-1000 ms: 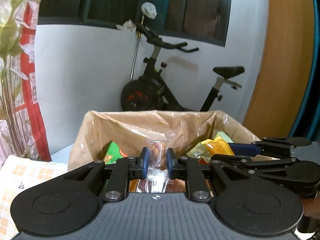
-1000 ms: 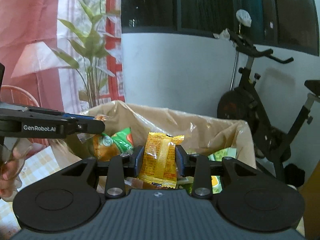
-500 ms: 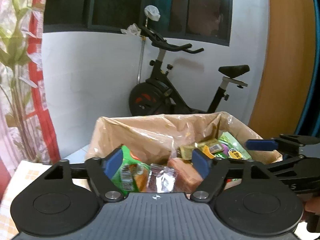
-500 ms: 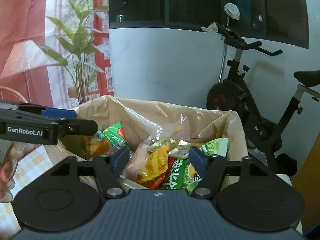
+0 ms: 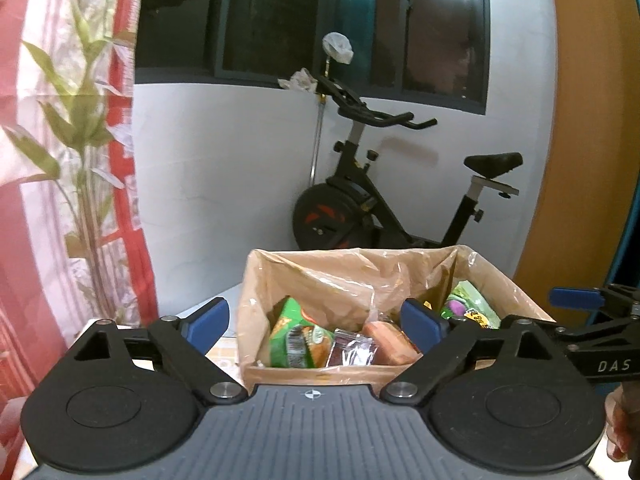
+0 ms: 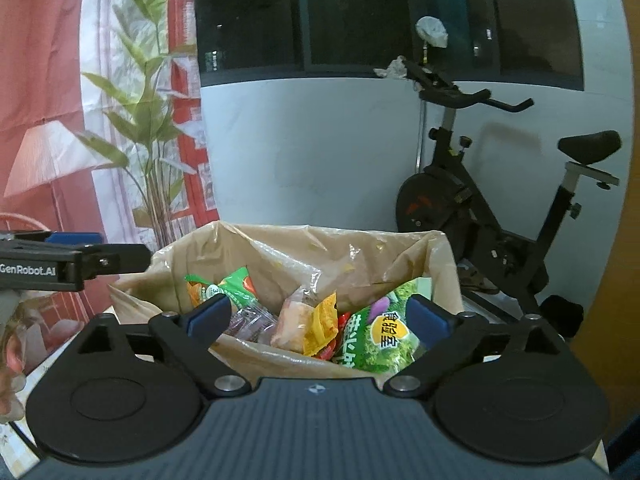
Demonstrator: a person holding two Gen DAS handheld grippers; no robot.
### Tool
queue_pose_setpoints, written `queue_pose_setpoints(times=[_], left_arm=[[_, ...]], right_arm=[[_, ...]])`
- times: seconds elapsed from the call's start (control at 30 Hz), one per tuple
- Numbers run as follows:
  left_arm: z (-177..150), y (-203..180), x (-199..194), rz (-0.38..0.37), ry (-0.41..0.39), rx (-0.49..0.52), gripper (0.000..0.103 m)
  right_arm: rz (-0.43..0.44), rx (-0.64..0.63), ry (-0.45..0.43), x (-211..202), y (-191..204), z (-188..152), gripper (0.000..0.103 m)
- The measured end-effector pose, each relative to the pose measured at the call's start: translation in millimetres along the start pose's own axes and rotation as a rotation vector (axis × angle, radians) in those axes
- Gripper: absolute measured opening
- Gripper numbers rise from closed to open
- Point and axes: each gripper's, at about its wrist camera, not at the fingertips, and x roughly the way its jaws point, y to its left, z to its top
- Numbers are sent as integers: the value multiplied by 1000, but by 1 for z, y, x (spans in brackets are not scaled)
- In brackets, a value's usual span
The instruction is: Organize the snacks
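A cardboard box lined with clear plastic holds several snack packets; it also shows in the right wrist view. Inside lie a green packet, a small clear packet, a yellow packet and a large green bag. My left gripper is open and empty, in front of the box. My right gripper is open and empty above the box's near side. Each gripper shows at the edge of the other's view, the right gripper and the left gripper.
An exercise bike stands behind the box against a white wall. A red and white curtain with a leaf print hangs at the left. A checked tablecloth lies under the box. A wooden panel is at the right.
Both grippers opened and dropped their packets, the clear one and the yellow one, into the box. Both then drew back and rose from the box.
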Motion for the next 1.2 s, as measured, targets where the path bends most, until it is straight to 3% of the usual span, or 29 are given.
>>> queue_pose_setpoints(times=[0.23, 0.47, 1.0, 1.2], left_arm=[[-1, -10, -46, 128, -47, 26, 96], [-9, -15, -90, 126, -75, 10, 96], [-21, -16, -98, 177, -32, 14, 96], [-22, -13, -100, 176, -31, 5, 96]], right_arm=[[-27, 61, -9, -34, 6, -1, 102], [-19, 103, -11, -70, 13, -10, 103], [-76, 35, -41, -89, 29, -17, 103], [-60, 38, -44, -90, 29, -19, 103]])
